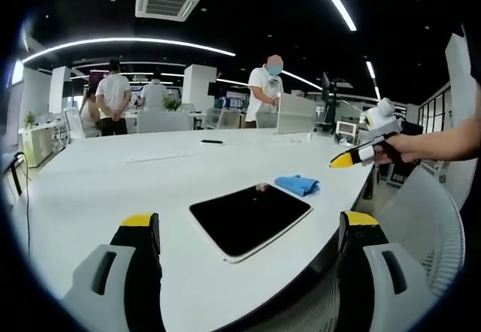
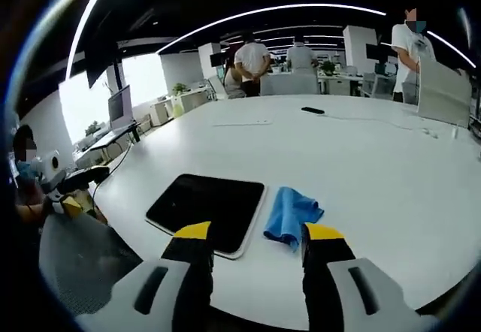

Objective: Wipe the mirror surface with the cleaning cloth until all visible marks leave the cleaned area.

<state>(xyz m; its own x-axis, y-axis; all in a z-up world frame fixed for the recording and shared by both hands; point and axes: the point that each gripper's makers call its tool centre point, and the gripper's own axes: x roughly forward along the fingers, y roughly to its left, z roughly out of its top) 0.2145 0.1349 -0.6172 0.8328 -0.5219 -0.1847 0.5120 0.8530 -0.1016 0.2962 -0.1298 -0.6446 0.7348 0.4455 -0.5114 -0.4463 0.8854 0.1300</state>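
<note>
Blue cloth still on the table, plenty of ways to fumble this

White table (image 1: 98, 189) all round, and neither set of tongs has anything in it. Going left to right in the left gripper view: the left gripper (image 1: 248, 234) sits low at the near edge, jaws spread wide and empty. Between them lies the mirror (image 1: 248, 215), flat and dark, with a small pinkish mark (image 1: 262, 187) at its far edge, though it's too small to say if that's a smudge or a reflection. Just beyond its far right corner sits the cleaning cloth (image 1: 296, 185), crumpled, close to the mirror but not on it. Further right, the right gripper (image 1: 353, 158) hangs in the air, well above the table; its own view shows its jaws parted over the cloth.

Risks, I reckon: pinching only a loose fold so the cloth drags out mid-wipe, or the mirror skating across that smooth tabletop under pressure unless something steadies it.
</note>
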